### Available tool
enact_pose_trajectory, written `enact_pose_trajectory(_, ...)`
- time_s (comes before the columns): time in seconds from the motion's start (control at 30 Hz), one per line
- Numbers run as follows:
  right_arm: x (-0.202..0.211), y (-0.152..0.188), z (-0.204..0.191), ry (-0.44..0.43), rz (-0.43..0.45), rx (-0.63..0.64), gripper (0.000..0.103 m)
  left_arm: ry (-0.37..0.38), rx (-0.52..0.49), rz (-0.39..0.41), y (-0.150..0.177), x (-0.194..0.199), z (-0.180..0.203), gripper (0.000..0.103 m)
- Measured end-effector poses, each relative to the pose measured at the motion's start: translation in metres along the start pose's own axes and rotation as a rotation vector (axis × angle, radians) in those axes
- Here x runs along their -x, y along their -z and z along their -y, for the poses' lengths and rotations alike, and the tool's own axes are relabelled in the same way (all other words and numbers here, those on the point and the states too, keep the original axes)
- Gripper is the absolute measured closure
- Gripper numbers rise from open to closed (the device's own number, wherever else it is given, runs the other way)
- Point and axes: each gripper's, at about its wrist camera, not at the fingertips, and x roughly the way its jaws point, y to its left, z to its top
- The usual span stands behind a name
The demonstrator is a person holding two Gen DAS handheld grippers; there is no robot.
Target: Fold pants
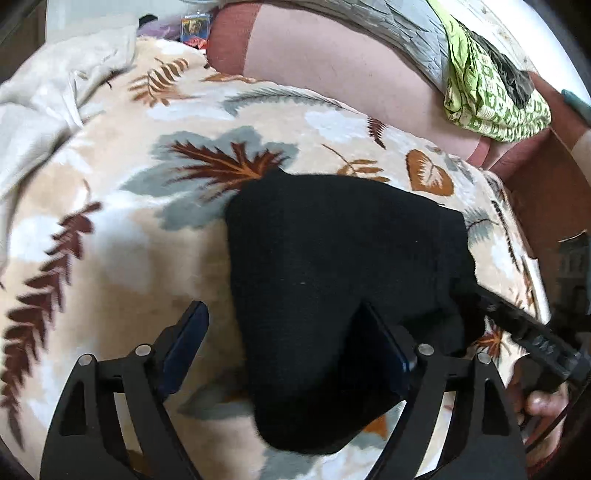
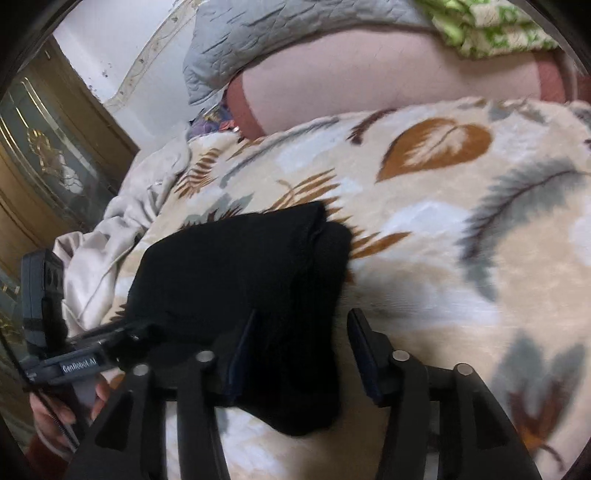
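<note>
Black pants [image 1: 332, 266] folded on leaf blanket [image 1: 122, 229] | left tongs [image 1: 284, 332], right tongs [image 2: 303, 343] agape, unladen

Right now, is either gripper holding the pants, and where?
Neither. The left gripper and right gripper stand open over the folded black pants, pads not pinching cloth.

The pants [image 1: 332, 266] are plain black. The blanket [image 1: 122, 229] is cream with grey, rust and dark brown leaves. A sheet [image 1: 48, 99] is pale beige. The pillow [image 1: 332, 62] is pink with a darker, reddish edge band. A quilt [image 2: 280, 33] is grey; another cloth [image 1: 487, 96] is lime green, seemingly white-patterned.
</note>
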Motion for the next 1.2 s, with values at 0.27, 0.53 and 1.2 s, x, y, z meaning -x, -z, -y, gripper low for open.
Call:
enact_pose_trajectory(0.27, 0.036, -0.012, -0.032, 0.061, 0.057, 0.128, 0.049, -0.127, -0.061, 0.091, -0.002, 0.024, 0.015, 0.018)
enact_pose_trajectory(0.53, 0.016, -0.006, -0.068, 0.102, 0.051, 0.235, 0.049, -0.178, -0.065, 0.095, 0.003, 0.012, 0.028, 0.018)
enact_pose_trajectory(1.2, 0.027, 0.004, -0.073, 0.161, 0.105, 0.207, 0.042, -0.229, -0.014, 0.188, 0.013, 0.040, 0.022, 0.018)
